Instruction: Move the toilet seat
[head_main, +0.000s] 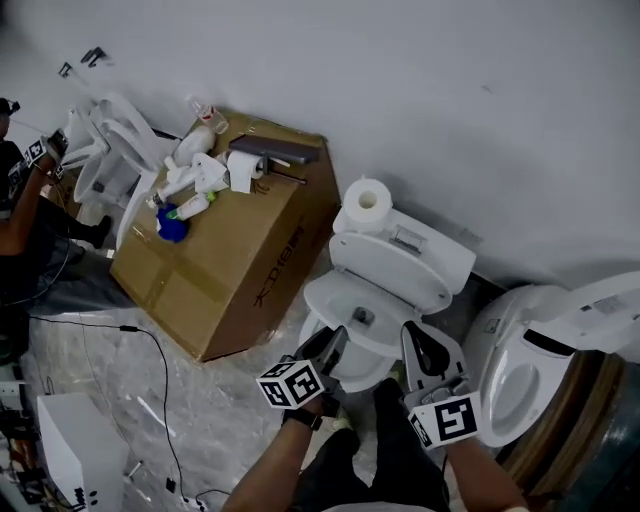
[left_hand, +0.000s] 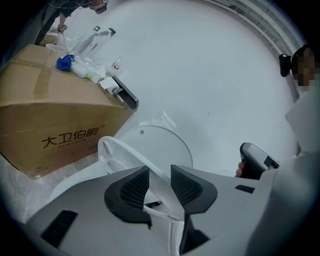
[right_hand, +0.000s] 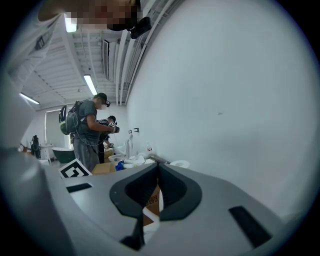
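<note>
Porcelain filled the middle of the head view: a white toilet (head_main: 355, 372) stood against the wall (head_main: 450, 100), its lid (head_main: 395, 272) leaning back toward the tank (head_main: 445, 258). A toilet paper roll (head_main: 367, 203) sat on the tank's left end. The toilet seat (head_main: 325, 295) lay just below the lid, over the bowl, and the left gripper (head_main: 333, 338) reached to its near edge. In the left gripper view the seat showed as a thin white ring rising at a slant in front of the round lid. Its rim ran down between the two dark fingers (left_hand: 127, 192). Those fingers stood apart on either side of the rim and did not visibly pinch it.

The right gripper (head_main: 412, 335) hovered beside the left one, nearer the tank's right side. In the right gripper view its fingers (right_hand: 175, 192) met at the tips, with nothing caught between them.

A large cardboard box (head_main: 240, 270) stood just left of the toilet, strewn with white bottles, a roll of paper and a blue object (head_main: 172, 225). A second toilet (head_main: 520, 360) stood to the right with its lid raised. At the far left a person (head_main: 20, 200) worked at a third toilet (head_main: 110, 150).
</note>
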